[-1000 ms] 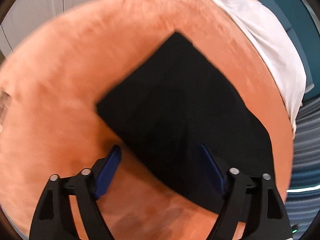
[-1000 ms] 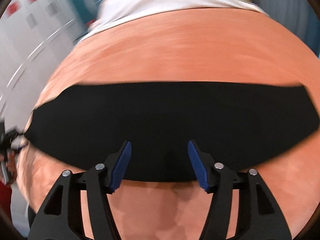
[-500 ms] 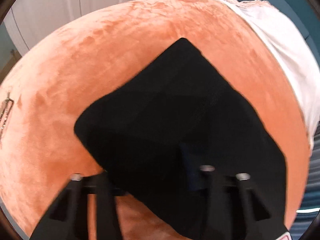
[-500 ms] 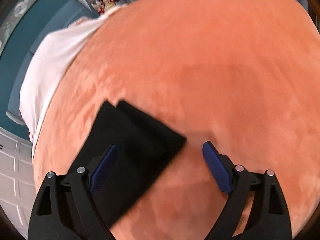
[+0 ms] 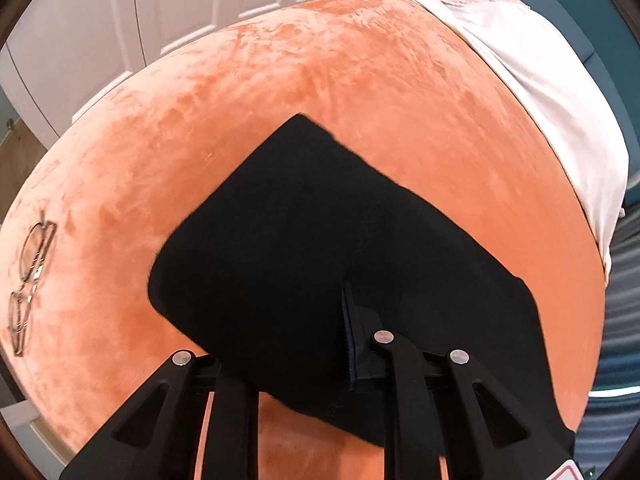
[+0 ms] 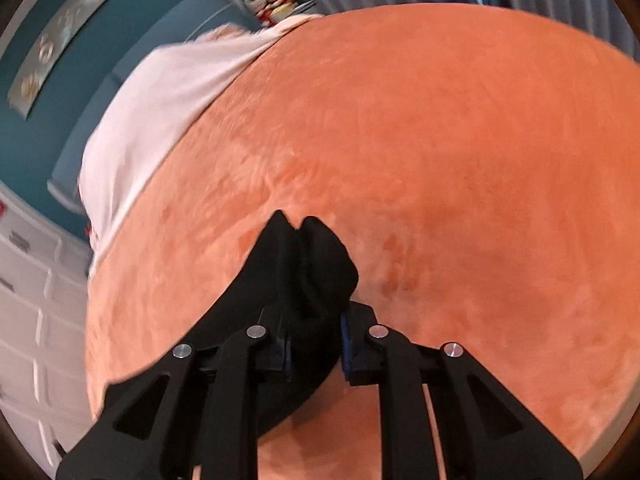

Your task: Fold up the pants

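The black pants lie folded on an orange plush blanket. My left gripper is shut on the near edge of the pants; the cloth drapes over its left finger and hides it, and only the right blue pad shows. In the right wrist view my right gripper is shut on a bunched end of the pants, which rises in a ridge between the blue pads.
A pair of glasses lies on the blanket at the far left. White bedding covers the far right of the bed, also seen in the right wrist view. White cabinet doors stand behind.
Both grippers were open above the pants and have closed on the cloth. The right gripper swung to one end of the pants and bunched it up.
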The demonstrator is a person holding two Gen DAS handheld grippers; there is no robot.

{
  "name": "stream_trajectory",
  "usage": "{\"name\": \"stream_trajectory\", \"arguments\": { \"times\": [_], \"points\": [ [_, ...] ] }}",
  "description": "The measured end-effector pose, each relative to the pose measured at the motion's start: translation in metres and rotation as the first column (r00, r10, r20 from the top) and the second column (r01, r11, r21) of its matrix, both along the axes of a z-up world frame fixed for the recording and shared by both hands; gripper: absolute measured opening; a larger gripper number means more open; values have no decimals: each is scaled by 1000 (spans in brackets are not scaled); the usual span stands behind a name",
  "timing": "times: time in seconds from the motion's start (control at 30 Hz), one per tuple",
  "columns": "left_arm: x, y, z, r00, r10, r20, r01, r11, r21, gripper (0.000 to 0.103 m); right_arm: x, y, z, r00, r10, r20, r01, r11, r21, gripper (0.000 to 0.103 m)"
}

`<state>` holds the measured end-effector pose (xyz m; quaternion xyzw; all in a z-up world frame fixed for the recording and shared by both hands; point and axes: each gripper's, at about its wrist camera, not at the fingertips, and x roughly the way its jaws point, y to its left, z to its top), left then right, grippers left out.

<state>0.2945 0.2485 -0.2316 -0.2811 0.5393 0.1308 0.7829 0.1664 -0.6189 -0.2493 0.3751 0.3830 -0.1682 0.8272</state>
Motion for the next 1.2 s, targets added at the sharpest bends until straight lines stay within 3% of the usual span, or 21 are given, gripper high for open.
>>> {"name": "stream_trajectory", "arguments": {
  "times": [0.1,0.2,0.27,0.33,0.43,0.5,0.57,0.63,0.67,0.73,0.77,0.83,0.9,0.97,1.03,1.1,1.2],
  "points": [
    [-15,-2,34,999,-44,-4,44,999,-31,16,-5,1,16,1000,16,12,-17,999,41,16],
    [-30,-12,65,992,-126,1,125,991,42,16,-16,8,53,996,77,38,-77,997,7,16],
    [-39,-16,69,986,-164,-28,166,983,82,16,-25,8,68,995,92,37,-92,996,-16,16],
    [-52,-15,48,980,-180,-84,185,981,56,17,-41,-3,72,997,79,4,-78,997,-24,16],
    [-70,-16,-9,971,-163,-178,174,984,49,18,-60,-24,36,995,40,-92,-42,999,-10,16],
    [-86,-16,-47,966,-128,-226,147,987,69,23,-74,-31,-19,981,33,-190,-30,999,17,16],
    [-98,-18,-44,982,-100,-160,117,988,100,29,-88,-31,-59,973,2,-230,11,998,57,17],
    [-105,-29,-25,983,-65,-174,97,978,186,34,-103,-29,-64,992,-35,-121,44,997,69,18],
    [-107,-37,-15,982,-72,-176,110,969,219,34,-105,-27,-63,993,-40,-114,47,997,64,18],
    [-112,-67,17,981,-109,-163,162,917,363,39,-105,-18,-50,993,-55,-100,59,998,37,18],
    [-115,-83,32,980,-132,-150,185,883,431,46,-103,-11,-40,995,-48,-89,49,999,8,18],
    [-123,-123,65,975,-207,-82,218,808,547,75,-92,17,-3,1000,26,-13,-26,997,-73,18],
    [-131,-158,89,957,-291,-9,241,776,583,81,-77,60,34,988,140,61,-130,981,-143,18],
    [-133,-185,93,933,-359,12,287,766,576,81,-63,120,66,945,304,119,-277,940,-198,18],
    [-129,-211,84,911,-412,2,344,763,547,81,-48,191,82,867,474,151,-435,869,-235,18],
    [-126,-231,67,892,-452,-5,397,777,489,81,-36,265,75,768,628,130,-584,769,-260,18],
    [-122,-250,40,881,-471,-32,442,798,411,81,-27,342,36,655,754,40,-722,641,-260,19]
  ]
}}
